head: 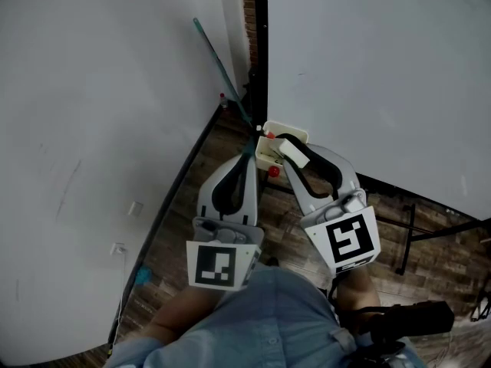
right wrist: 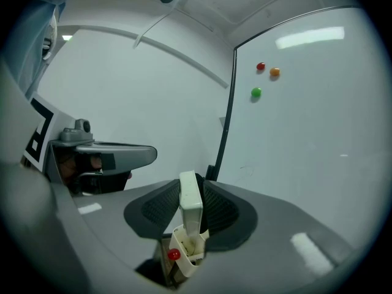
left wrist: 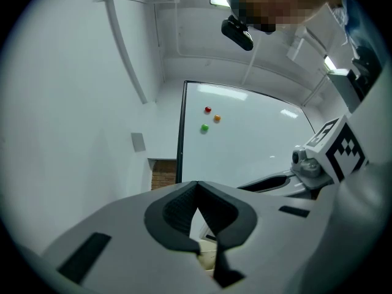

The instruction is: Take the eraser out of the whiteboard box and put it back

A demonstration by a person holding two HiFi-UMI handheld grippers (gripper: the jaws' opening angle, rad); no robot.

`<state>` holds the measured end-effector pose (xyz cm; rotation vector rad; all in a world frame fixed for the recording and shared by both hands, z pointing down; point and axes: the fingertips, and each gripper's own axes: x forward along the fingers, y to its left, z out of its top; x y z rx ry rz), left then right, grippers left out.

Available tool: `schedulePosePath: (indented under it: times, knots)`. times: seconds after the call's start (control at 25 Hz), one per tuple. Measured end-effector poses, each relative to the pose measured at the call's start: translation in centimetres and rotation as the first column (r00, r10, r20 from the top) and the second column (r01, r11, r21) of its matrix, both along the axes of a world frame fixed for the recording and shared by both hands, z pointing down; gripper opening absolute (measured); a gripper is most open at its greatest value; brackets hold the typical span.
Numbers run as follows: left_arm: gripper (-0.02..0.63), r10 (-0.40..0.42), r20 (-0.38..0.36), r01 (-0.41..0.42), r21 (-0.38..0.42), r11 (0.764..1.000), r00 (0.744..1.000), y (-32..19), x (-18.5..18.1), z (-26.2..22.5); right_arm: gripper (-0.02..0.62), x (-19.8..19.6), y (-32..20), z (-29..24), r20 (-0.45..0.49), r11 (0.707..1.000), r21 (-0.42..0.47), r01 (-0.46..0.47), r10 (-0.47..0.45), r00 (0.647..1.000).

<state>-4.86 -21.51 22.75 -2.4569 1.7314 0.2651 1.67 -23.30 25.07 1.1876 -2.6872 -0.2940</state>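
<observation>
To the left of both pairs of jaws stands a white wall (head: 92, 129). The left gripper (left wrist: 197, 186) has its jaws pressed together at the tips with nothing between them. The only gap is a narrow slit further back between the ribbed pads (left wrist: 177, 213). Below and just beyond these closed tips sits the cream whiteboard box (right wrist: 187, 267), fixed by the black frame (right wrist: 226, 115) of the whiteboard (right wrist: 306, 133).

The right gripper (right wrist: 191, 185) is next to it, level with the left one, and the tips of both are near the box. Its jaws pinch the white eraser (right wrist: 190, 204) by its two flat sides, a pad against each. The eraser stands on edge between the pads. Its upper end rises above the jaw tips and its lower end reaches down to the box's open top. I cannot tell whether that end is inside the box. A small round red piece (right wrist: 174, 255) sits on the box front, below the jaws and left of the eraser.

Right of the jaws and higher on the whiteboard are a red magnet (right wrist: 261, 67), an orange magnet (right wrist: 274, 72) and a green magnet (right wrist: 256, 92).
</observation>
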Motion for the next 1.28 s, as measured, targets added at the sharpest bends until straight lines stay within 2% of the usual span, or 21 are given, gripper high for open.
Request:
schedulePosePath:
  times: [0.44,1.28]
  knots:
    - [0.006,0.003,-0.005,-0.003,-0.014,1.0,1.0,-1.0,-0.1,0.4,0.11,-0.1,-1.0,0.6,-0.004,1.0,-0.024,-0.002,0.001,1.0]
    - [0.006,0.026,-0.035,-0.03,-0.11,0.993,0.999,-5.8,-1.4,3.4,0.11,-1.5,-5.1,6.3,-0.038,0.984,-0.18,-0.007,0.001,0.999]
